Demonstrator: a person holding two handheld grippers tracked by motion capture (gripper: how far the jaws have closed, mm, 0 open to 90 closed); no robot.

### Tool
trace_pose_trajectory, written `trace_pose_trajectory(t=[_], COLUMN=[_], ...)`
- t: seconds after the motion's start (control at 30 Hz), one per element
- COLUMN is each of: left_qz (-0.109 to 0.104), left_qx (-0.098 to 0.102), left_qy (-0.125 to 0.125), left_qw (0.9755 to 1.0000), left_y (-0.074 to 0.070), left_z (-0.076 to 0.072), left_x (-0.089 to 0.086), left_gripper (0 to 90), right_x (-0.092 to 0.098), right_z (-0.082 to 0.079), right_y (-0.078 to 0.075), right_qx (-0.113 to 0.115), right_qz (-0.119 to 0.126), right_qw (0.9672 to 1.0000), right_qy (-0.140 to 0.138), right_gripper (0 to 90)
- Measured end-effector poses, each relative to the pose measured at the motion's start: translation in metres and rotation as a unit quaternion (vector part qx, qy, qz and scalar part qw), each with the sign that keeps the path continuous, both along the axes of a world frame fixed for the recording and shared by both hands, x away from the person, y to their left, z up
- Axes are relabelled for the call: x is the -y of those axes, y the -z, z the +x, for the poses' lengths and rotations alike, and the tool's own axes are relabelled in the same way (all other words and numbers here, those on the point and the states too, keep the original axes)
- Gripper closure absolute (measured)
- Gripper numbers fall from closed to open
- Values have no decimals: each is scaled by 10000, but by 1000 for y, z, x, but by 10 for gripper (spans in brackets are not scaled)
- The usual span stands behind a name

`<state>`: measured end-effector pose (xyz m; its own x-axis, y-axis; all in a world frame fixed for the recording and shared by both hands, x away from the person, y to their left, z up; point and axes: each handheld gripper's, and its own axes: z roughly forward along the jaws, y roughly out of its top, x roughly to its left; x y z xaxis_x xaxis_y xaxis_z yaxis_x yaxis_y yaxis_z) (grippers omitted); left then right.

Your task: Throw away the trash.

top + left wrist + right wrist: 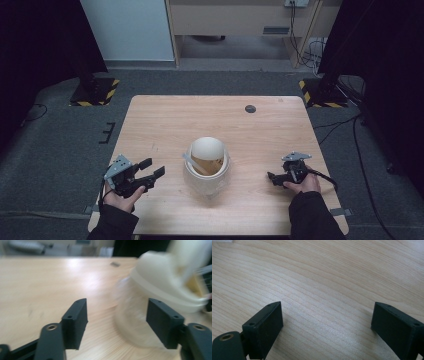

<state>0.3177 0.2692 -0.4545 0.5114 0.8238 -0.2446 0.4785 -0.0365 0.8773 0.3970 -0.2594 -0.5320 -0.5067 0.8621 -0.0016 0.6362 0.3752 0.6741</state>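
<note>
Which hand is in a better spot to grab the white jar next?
Probably the left. The left hand-held gripper stands open, pointing at the white jar close by. The right hand-held gripper is open too, but sits farther off over bare table.

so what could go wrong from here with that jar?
1. The jar has its lid flipped up and standing open; a sideways bump from the left gripper, whose fingers are open beside it, could tip the jar or knock the lid shut.
2. The left gripper view is blurred, so lining up on the jar may be off.
3. The right gripper sits open well apart from the jar, so nothing steadies it.
</note>
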Motion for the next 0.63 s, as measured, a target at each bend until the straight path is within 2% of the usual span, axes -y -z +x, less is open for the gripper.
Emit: trace_pose_trajectory(t=[0.07,0.1,0.13,0.17,0.2,0.23,0.27,0.37,0.43,0.47,0.63], left_qz=[223,223,477,477,646,1007,1007,1424,1544,1544,1710], left_qx=[-164,-164,-303,-303,-371,-488,-488,-735,-880,-880,-1080], left_qy=[-124,-124,-238,-238,-267,-263,-263,-239,-293,-293,-333], left_qw=[9995,9995,9981,9981,9969,9934,9934,9868,9836,9836,9788], left_y=[9,9,18,18,22,31,31,42,51,51,60], left_z=[6,6,11,11,13,19,19,27,32,32,36], left_x=[-6,-6,-10,-10,-12,-16,-16,-20,-23,-23,-26], left_gripper=[271,260,241,221,221,194,181,175,159,155,148], right_x=[0,0,0,0,0,1,1,1,2,2,3], right_z=[0,0,0,0,0,1,1,1,1,1,2], right_y=[0,0,0,0,1,1,1,2,2,2,4], right_qx=[-1,0,5,5,10,15,15,38,43,43,73], right_qz=[11,10,5,5,11,24,24,40,51,51,73], right_qw=[10000,10000,10000,10000,10000,10000,10000,10000,10000,10000,9999], right_qy=[0,0,-3,-3,-2,8,8,-5,-7,-7,1], right_gripper=[102,99,96,96,91,82,82,76,69,69,51])
